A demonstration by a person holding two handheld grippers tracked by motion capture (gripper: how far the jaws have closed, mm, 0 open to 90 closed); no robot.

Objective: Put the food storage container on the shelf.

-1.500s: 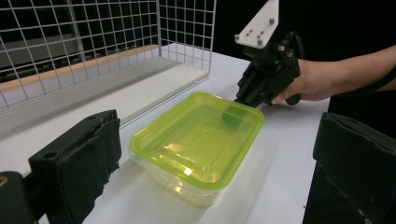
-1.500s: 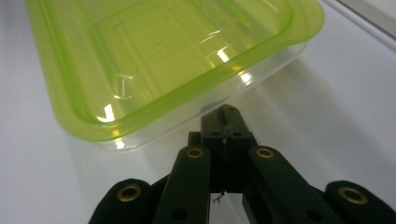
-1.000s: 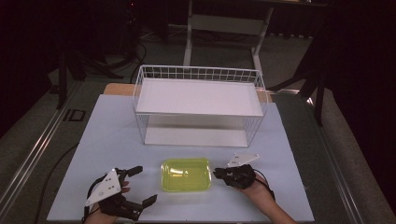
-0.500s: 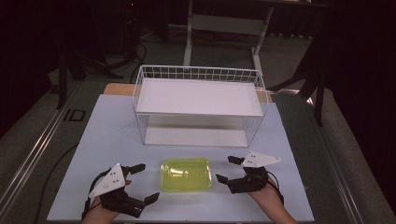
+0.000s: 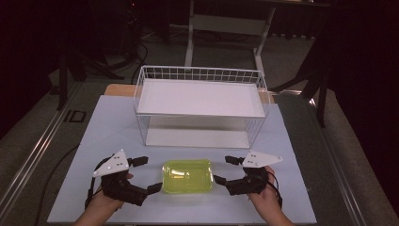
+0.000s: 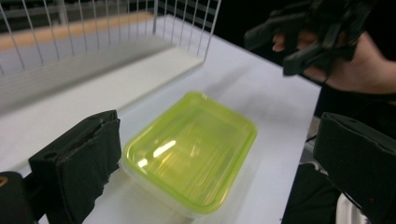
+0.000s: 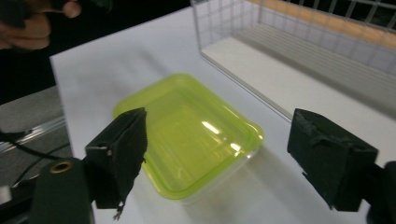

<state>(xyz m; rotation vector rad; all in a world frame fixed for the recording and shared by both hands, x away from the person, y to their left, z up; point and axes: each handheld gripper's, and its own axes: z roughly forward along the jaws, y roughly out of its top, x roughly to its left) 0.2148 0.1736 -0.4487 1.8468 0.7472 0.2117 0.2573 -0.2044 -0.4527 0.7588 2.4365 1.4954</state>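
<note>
A clear box with a yellow-green lid (image 5: 187, 175) lies flat on the white table top (image 5: 108, 127), in front of the wire basket. My left gripper (image 5: 148, 174) stands open just left of it, jaws pointing at its left edge. My right gripper (image 5: 224, 170) is open at the box's right edge; its jaws have just been opening from shut, and nothing is pressed between them. In the left gripper view the lid (image 6: 189, 151) lies below my spread jaws (image 6: 217, 163), with the other gripper (image 6: 308, 37) beyond. In the right gripper view the lid (image 7: 191, 133) lies under the wide jaws (image 7: 223, 154).
A white wire basket (image 5: 200, 101) with a flat white shelf stands behind the box, its open side towards me. A metal frame leg (image 5: 190, 33) rises on the dark floor beyond. Table edges run close on both sides and at the front.
The right gripper's jaws went from shut at the box's right edge to wide open, and that hand rose slightly. The left gripper moved up and closer to the box. The box stayed put.
</note>
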